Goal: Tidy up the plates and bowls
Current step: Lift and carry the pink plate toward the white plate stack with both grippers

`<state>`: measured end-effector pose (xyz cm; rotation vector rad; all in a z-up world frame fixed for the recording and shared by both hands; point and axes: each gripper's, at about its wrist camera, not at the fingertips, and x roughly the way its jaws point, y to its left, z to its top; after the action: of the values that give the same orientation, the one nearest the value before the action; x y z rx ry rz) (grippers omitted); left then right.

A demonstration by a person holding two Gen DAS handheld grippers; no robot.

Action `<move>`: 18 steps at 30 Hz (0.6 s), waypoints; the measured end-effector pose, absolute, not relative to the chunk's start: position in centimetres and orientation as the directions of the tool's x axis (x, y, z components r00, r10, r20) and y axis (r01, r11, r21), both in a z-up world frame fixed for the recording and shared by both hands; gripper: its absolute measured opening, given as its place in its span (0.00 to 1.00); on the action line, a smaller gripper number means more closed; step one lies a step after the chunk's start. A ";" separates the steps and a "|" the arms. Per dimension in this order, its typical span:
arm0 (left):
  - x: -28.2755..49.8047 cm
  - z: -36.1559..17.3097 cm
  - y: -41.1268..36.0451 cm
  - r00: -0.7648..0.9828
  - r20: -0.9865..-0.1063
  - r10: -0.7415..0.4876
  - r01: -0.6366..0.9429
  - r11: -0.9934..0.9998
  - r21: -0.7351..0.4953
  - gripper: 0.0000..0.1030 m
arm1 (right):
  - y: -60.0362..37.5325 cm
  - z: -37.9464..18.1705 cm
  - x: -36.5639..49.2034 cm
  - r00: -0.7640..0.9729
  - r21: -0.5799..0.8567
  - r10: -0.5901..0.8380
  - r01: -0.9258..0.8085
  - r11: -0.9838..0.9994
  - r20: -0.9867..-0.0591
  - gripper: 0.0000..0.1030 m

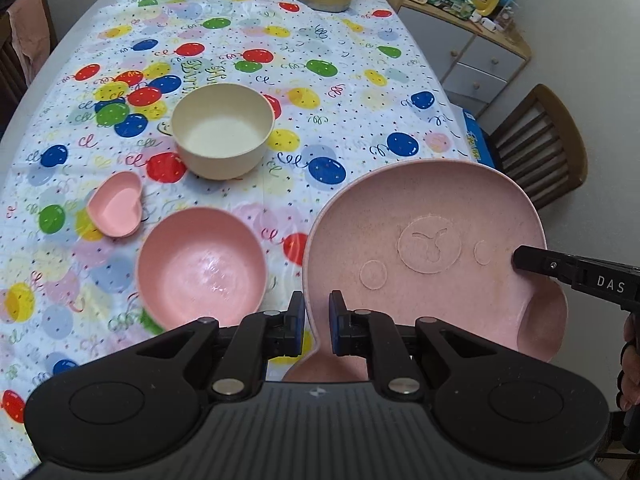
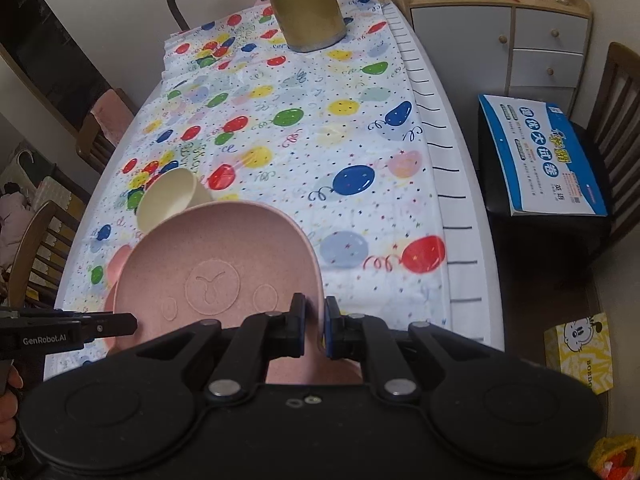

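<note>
A pink bear-face plate [image 1: 424, 248] is held tilted above the table by both grippers. My left gripper [image 1: 316, 322] is shut on its left rim. My right gripper [image 2: 315, 326] is shut on its right rim; the plate also shows in the right wrist view [image 2: 224, 264]. The right gripper's finger shows in the left wrist view [image 1: 560, 270], and the left gripper's finger in the right wrist view [image 2: 100, 326]. On the table lie a pink bowl [image 1: 202, 268], a cream bowl [image 1: 223, 132] and a small pink heart dish [image 1: 115, 210].
The table has a balloon-print cloth [image 1: 340, 92]. A gold vase [image 2: 306, 8] stands at the far end. Wooden chairs [image 1: 548, 148] stand around; one to the right holds a blue box [image 2: 544, 156]. A drawer cabinet [image 2: 532, 36] stands at the back right.
</note>
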<state>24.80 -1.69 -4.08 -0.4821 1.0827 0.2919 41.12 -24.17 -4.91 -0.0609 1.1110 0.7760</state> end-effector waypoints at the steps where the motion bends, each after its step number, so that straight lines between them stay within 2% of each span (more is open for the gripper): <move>1: 24.0 -3.8 -1.7 0.449 -0.893 -0.005 -0.452 0.861 -0.232 0.11 | -24.3 -4.5 40.3 0.219 0.325 0.531 -0.586 0.743 -0.819 0.07; 10: 16.1 -1.5 -0.7 0.465 -0.885 0.018 -0.439 0.873 -0.213 0.11 | -24.0 -1.7 32.4 0.254 0.320 0.540 -0.581 0.748 -0.802 0.07; 18: 9.1 -1.3 1.9 0.449 -0.891 0.071 -0.487 0.856 -0.177 0.11 | -21.9 -1.8 25.6 0.236 0.348 0.564 -0.586 0.732 -0.791 0.07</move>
<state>9.08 1.91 -1.32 -0.4441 1.0564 0.3593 25.60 -21.92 -1.77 -0.0229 1.0744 0.7886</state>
